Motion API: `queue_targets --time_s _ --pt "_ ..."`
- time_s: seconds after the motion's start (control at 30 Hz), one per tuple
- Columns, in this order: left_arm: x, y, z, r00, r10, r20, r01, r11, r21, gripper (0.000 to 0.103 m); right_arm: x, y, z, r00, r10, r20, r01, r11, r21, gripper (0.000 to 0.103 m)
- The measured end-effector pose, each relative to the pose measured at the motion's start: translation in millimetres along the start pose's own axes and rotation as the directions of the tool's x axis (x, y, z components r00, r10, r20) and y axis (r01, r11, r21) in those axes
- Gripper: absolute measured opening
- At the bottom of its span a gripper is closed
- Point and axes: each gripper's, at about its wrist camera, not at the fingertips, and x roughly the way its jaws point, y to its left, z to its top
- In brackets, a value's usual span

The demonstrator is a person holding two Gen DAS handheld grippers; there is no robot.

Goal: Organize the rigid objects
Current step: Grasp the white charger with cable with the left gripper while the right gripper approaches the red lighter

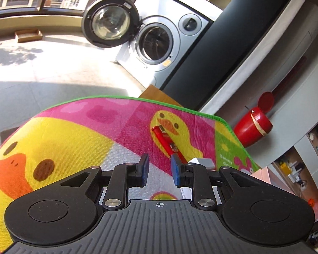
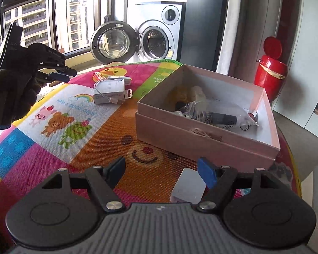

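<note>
On the cartoon mat (image 2: 78,152): right gripper (image 2: 161,172) jaws wide apart, empty, white packet (image 2: 189,187) beside one pad. Left gripper (image 1: 159,167) closed, empty, near red lighter (image 1: 165,139). Pink box (image 2: 201,141) part-filled.

Your red lighter (image 1: 166,140) lies flat on the mat's duck print, beside white boxes (image 2: 110,92). The open pink box (image 2: 201,139) holds bagged items, a white packet (image 2: 188,188) lying before it.
</note>
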Motion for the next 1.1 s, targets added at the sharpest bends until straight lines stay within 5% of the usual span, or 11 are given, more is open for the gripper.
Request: queue_targets --time_s 0.2,0.47,0.67,0.9,1.1 --pt "47 -31 23 0.999 0.022 -0.034 -0.019 0.996 0.082 0.025 4 16 -7 0.999 0.026 -0.034 -0.027 0.999 -0.029 0.076" --pt "98 -70 13 0.968 -0.072 -0.24 0.133 0.959 0.249 0.025 5 17 -16 0.999 0.025 -0.048 -0.025 1.0 -0.01 0.079" --pt "85 -72 -5 0.947 -0.121 -0.297 0.214 0.928 0.305 0.025 5 14 -17 0.999 0.016 -0.042 -0.016 1.0 -0.012 0.079" --pt "47 -79 -44 0.897 -0.173 -0.408 0.338 0.863 0.376 0.025 6 13 -17 0.999 0.019 -0.038 -0.019 1.0 -0.006 0.08" --pt "14 -81 -71 0.903 -0.145 -0.404 0.34 0.817 0.466 0.024 6 14 -18 0.999 0.018 -0.038 -0.018 1.0 -0.008 0.081"
